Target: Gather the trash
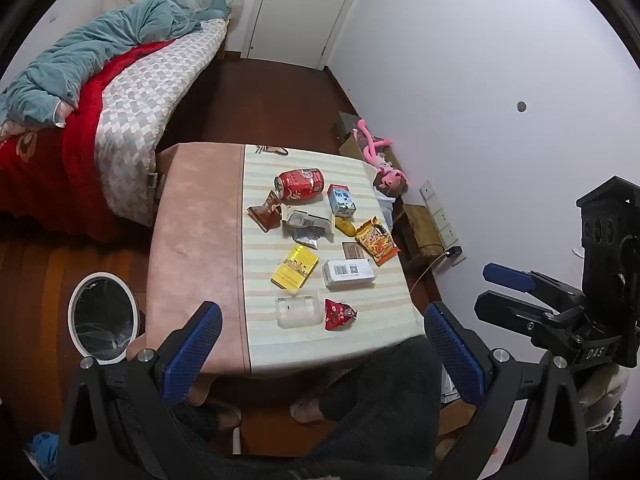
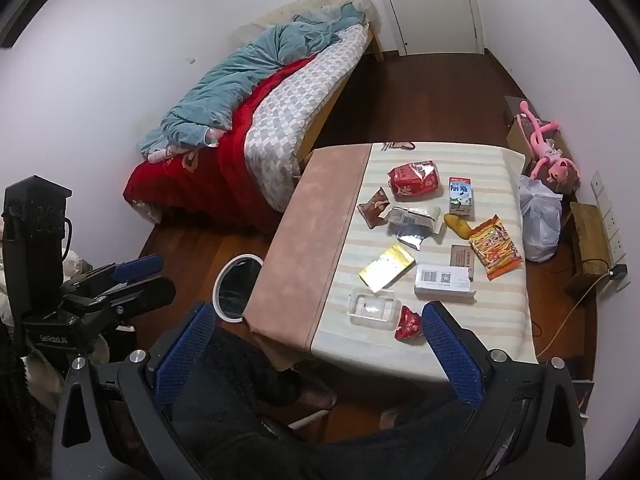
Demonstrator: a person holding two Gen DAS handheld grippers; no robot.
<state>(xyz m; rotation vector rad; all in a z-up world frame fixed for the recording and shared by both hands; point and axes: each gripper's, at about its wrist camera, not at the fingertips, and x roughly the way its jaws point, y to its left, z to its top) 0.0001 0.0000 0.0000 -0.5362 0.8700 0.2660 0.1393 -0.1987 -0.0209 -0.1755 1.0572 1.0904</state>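
A bedroom table [image 1: 200,240] holds scattered trash around a red can [image 1: 299,185]; the bin [image 1: 103,317] stands left of the table. The left gripper [image 1: 322,344] and right gripper [image 2: 318,344] hover wide open, empty.

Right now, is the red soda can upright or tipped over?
Tipped over. The red soda can lies on its side on the striped table, its top end facing the brown wrapper.

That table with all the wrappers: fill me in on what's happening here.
A person holds two grippers above the table's near edge, both open and empty: left gripper, right gripper. Nothing is collected yet. The red can, milk carton, yellow box and snack packets still lie on top. A lined bin waits on the floor beside it.
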